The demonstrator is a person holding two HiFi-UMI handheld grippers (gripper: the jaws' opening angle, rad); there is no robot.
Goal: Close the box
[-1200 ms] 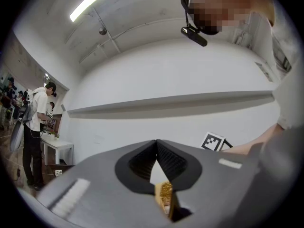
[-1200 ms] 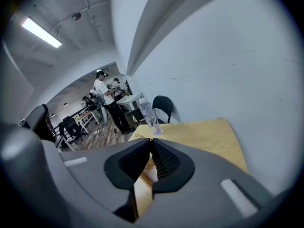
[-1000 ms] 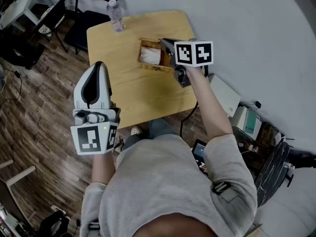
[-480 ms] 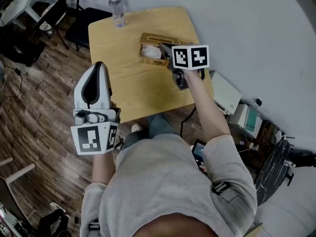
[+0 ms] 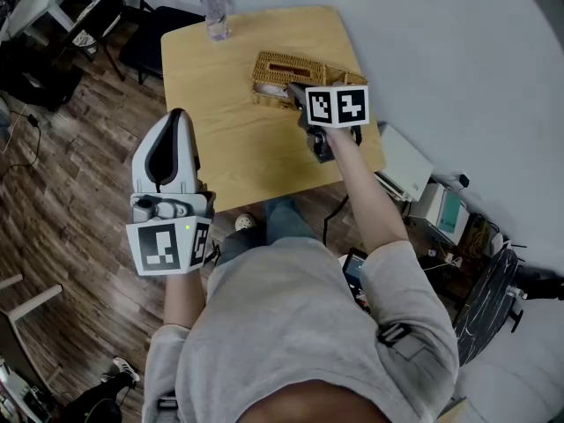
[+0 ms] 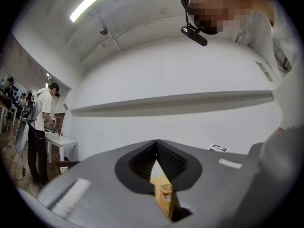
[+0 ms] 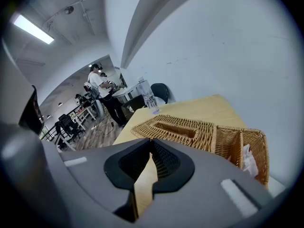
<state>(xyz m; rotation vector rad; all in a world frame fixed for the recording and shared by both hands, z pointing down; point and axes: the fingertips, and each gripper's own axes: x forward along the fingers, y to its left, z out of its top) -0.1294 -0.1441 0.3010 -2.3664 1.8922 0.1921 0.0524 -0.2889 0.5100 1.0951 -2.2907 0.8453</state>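
A wicker box (image 5: 284, 70) sits on the wooden table (image 5: 231, 152) near its far right side. In the right gripper view its slotted lid part (image 7: 176, 129) lies to the left. An open wicker part (image 7: 237, 144) with white tissue (image 7: 247, 156) inside shows to the right. My right gripper (image 5: 298, 93) hovers just in front of the box, shut and holding nothing, with its jaw tips (image 7: 151, 142) touching. Left of the table and over the floor, my left gripper (image 5: 176, 120) is held up and shut on nothing (image 6: 156, 144).
A clear water bottle (image 5: 214, 11) stands at the table's far left corner, also in the right gripper view (image 7: 148, 99). Behind it is a black chair (image 5: 159, 25). White devices (image 5: 407, 164) sit on the floor right of the table. Other people work in the background (image 7: 102, 96).
My right gripper has drawn back from above the box and dropped lower, so the box now fills its view. The left gripper has stayed in place.
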